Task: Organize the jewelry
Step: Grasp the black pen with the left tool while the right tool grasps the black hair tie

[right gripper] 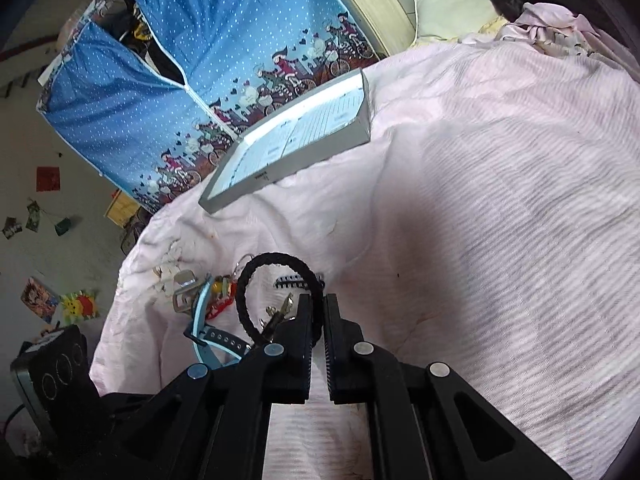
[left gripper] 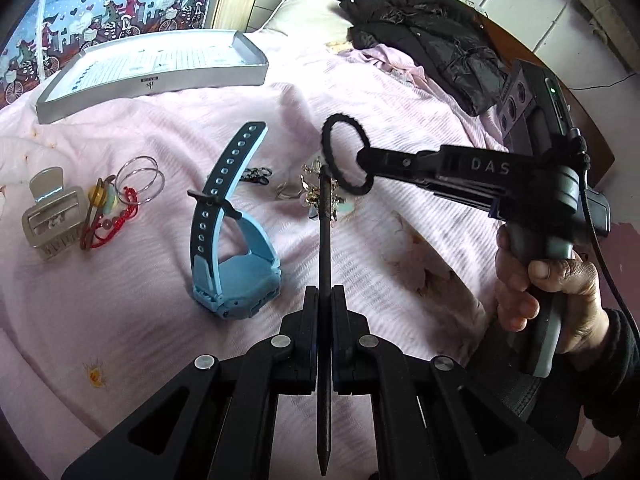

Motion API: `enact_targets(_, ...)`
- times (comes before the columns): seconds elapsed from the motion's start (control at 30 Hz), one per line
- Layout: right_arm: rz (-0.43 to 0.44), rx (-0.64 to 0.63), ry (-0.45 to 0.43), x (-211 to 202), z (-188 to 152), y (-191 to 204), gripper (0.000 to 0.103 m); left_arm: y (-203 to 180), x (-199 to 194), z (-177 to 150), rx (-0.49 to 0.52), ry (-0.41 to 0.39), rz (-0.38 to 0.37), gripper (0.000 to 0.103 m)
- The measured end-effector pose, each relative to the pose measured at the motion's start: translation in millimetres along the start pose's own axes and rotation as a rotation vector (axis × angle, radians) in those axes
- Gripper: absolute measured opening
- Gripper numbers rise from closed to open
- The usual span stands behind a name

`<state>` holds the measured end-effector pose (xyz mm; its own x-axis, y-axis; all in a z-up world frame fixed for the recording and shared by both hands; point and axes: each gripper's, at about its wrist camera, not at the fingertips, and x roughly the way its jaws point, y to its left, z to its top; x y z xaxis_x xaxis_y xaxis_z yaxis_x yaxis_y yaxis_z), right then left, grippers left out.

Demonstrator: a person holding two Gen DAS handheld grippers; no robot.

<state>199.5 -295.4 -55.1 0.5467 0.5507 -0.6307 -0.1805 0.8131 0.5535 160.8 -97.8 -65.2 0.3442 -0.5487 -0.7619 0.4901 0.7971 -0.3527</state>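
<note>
The left tool (left gripper: 325, 292) was clenched on a dark stick (left gripper: 325, 248) pointing up the middle of the frame. From the right edge, a hand (left gripper: 544, 292) held the right tool (left gripper: 366, 162) level, reaching leftward, its tips clamped on a black hair tie (left gripper: 345, 154) just beside the stick's tip, above the pink bed cover (left gripper: 120, 280). A blue watch (left gripper: 232, 236) lay lower left of centre.

Black fingers (left gripper: 384, 162) marked "DAS", grey handle (left gripper: 554, 280), black cable (left gripper: 600, 248), dark sleeve (left gripper: 616, 360).
</note>
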Motion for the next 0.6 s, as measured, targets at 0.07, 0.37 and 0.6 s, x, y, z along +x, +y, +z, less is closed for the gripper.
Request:
enact_targets(0.07,0.014,0.005,-0.045,-7.8,2.5,-0.1,0.006,1.1,-1.3,2.0,-0.009,-0.018,-0.002,0.003)
enact_targets(0.37,0.041,0.018,-0.105,-14.7,7.9,2.0,0.006,3.3,-30.4,6.4,-0.040,-0.126,-0.065,0.003)
enact_targets(0.6,0.036,0.031,-0.122,-19.3,18.9,1.8,0.006,8.4,-48.4,27.3,-0.063,-0.181,-0.073,0.003)
